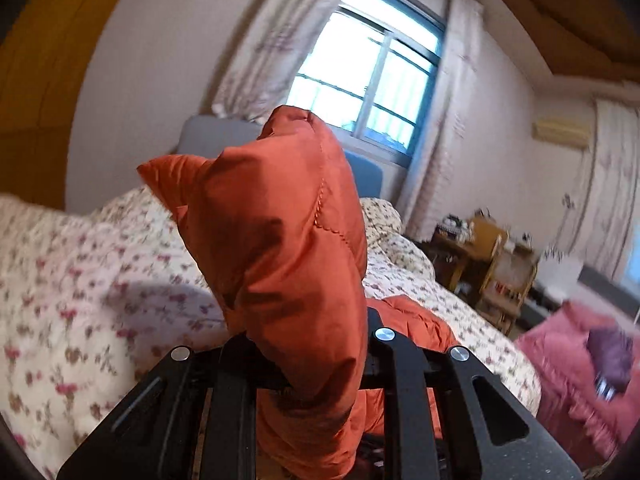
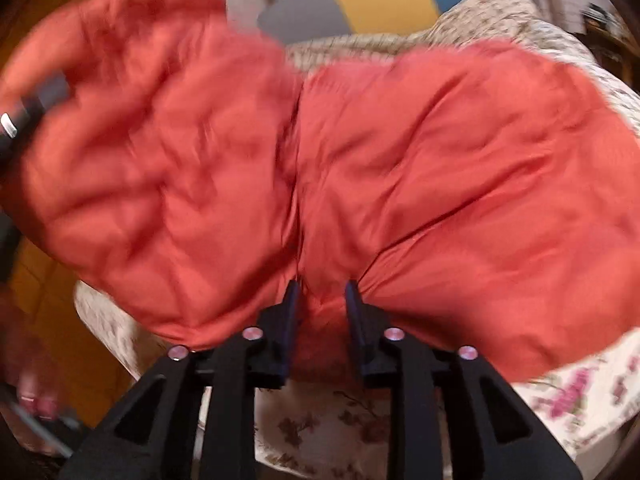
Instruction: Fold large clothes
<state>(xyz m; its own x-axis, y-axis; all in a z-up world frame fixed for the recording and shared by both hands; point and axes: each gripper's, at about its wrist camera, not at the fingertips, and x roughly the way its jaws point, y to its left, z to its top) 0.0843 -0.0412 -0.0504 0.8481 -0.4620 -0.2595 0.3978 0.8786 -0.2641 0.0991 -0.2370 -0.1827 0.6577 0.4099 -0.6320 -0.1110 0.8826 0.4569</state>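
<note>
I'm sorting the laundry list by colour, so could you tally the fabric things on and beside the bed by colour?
Orange: 1, the padded jacket, a bunch of it clamped in the left gripper
Floral cream: 1, the bedspread
Pink: 1, the cover beside the bed
Purple: 1, the cloth on that cover
Total: 4

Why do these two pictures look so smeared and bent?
Left wrist view: the window glares white, walls curve from the wide lens, the bedspread is smeared. Right wrist view: the orange jacket is streaked with motion blur, worst at left.
</note>
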